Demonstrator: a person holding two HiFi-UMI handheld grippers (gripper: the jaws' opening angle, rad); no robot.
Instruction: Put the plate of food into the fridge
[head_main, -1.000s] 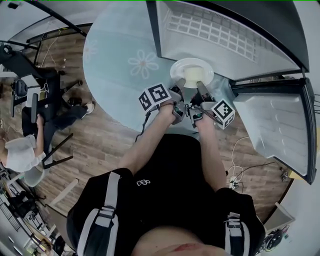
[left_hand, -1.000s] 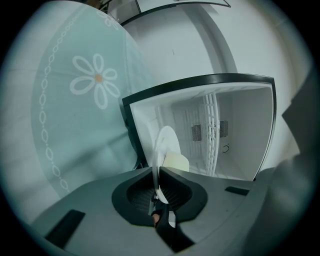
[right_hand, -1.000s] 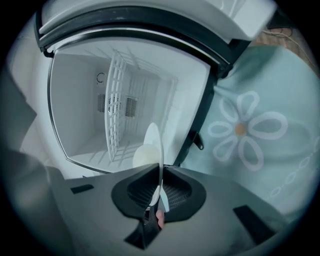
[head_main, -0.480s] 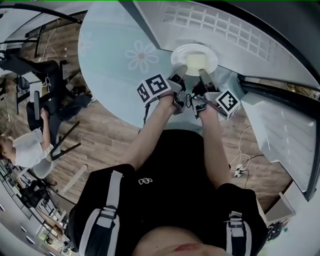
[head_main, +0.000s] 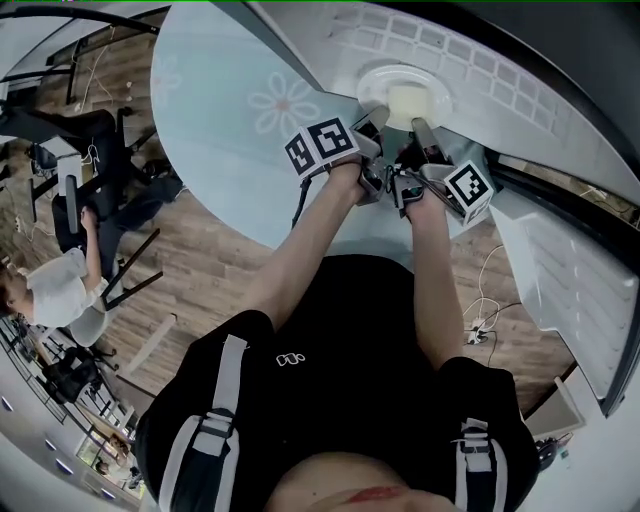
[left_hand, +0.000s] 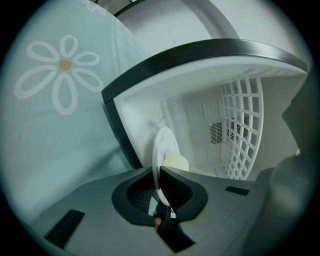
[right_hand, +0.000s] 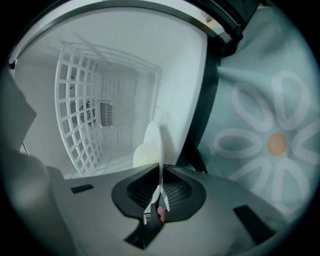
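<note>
Left gripper (head_main: 371, 120) and right gripper (head_main: 419, 130) clamp narrow jaws on the plate (head_main: 376, 80) rim. It hangs at the open fridge (head_main: 480, 70) mouth

Table (head_main: 215, 170): round, under a pale teal cloth (left_hand: 45, 145) with white daisies.
Floor (head_main: 205, 285): wood planks; white cables (head_main: 478, 322) lie on it.
Fridge (right_hand: 132, 95): open, white inside, wire rack (right_hand: 80, 117).

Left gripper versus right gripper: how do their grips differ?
The left gripper clamps the plate's near-left rim, the right gripper its near-right rim. The left gripper view shows the food right of the plate, the right gripper view left of it. Both are shut on the plate.
</note>
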